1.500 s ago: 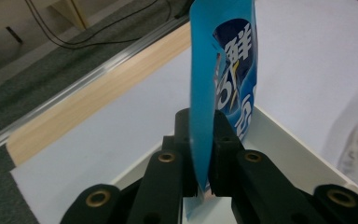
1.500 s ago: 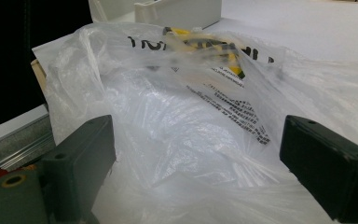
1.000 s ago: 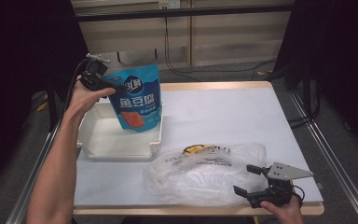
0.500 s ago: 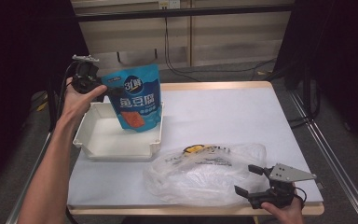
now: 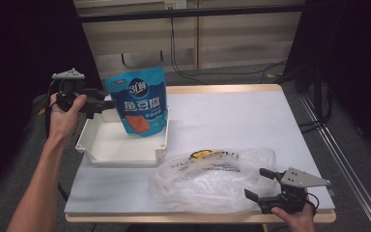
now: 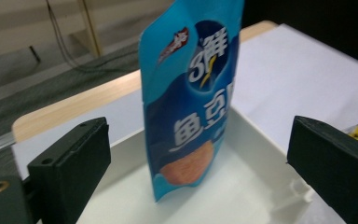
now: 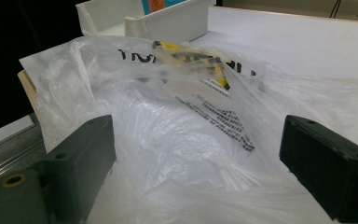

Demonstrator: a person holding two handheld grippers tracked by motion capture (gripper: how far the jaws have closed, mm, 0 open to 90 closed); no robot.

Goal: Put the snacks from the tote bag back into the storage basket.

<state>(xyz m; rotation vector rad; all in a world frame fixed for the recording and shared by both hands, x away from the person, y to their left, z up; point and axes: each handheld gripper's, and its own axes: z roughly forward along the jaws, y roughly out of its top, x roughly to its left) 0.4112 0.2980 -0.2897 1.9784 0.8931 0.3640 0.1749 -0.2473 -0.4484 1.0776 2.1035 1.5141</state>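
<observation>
The blue pouch [image 5: 140, 102] stands upright in the white tray [image 5: 107, 145]; the left gripper [image 5: 96, 102] beside it and the right gripper [image 5: 260, 184] at the plastic bag [image 5: 207, 179] both have fingers wide apart, holding nothing.

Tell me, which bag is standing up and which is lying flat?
The blue snack pouch stands upright in the white tray. The clear plastic bag lies crumpled flat on the table, by the right gripper.

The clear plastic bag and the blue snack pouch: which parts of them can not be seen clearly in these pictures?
- Clear plastic bag: its contents, high view and right gripper view; wrinkled film blurs all but a yellow patch.
- Blue snack pouch: top edge, left gripper view; cut off by the frame.
- Pouch's back, every view; faces away.
- White plastic tray: far inner wall, high view; pouch hides it.
</observation>
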